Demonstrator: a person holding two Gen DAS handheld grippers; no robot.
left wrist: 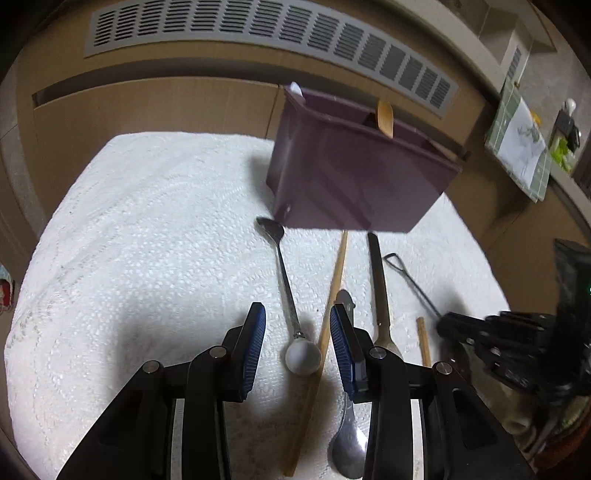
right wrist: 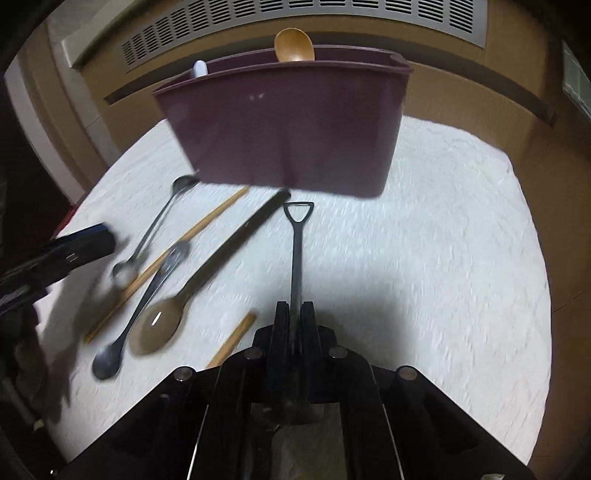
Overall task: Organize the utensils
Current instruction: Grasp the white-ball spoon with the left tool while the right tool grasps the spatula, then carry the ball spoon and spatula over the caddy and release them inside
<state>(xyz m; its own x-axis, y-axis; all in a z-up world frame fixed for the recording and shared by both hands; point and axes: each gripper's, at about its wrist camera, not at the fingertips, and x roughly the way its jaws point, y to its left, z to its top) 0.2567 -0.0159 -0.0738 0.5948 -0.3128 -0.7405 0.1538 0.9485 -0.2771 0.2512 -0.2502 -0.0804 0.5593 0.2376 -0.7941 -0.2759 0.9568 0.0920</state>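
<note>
A purple utensil bin (left wrist: 354, 173) stands at the back of the white cloth (left wrist: 147, 240), with a wooden spoon (left wrist: 385, 118) and a white handle inside. My left gripper (left wrist: 297, 314) is open above a metal spoon with a white ball end (left wrist: 291, 299), a wooden chopstick (left wrist: 328, 325) and a second metal spoon (left wrist: 347, 443). My right gripper (right wrist: 294, 310) is shut on a thin black utensil with a triangular loop handle (right wrist: 297, 236), pointing at the bin (right wrist: 284, 129). The right gripper also shows in the left wrist view (left wrist: 454, 325).
On the cloth left of the right gripper lie a brown spoon with a dark handle (right wrist: 177, 306), a metal spoon (right wrist: 133, 325), a chopstick (right wrist: 162, 262) and a short chopstick (right wrist: 232, 339). A wooden cabinet with a vent grille (left wrist: 258, 33) stands behind.
</note>
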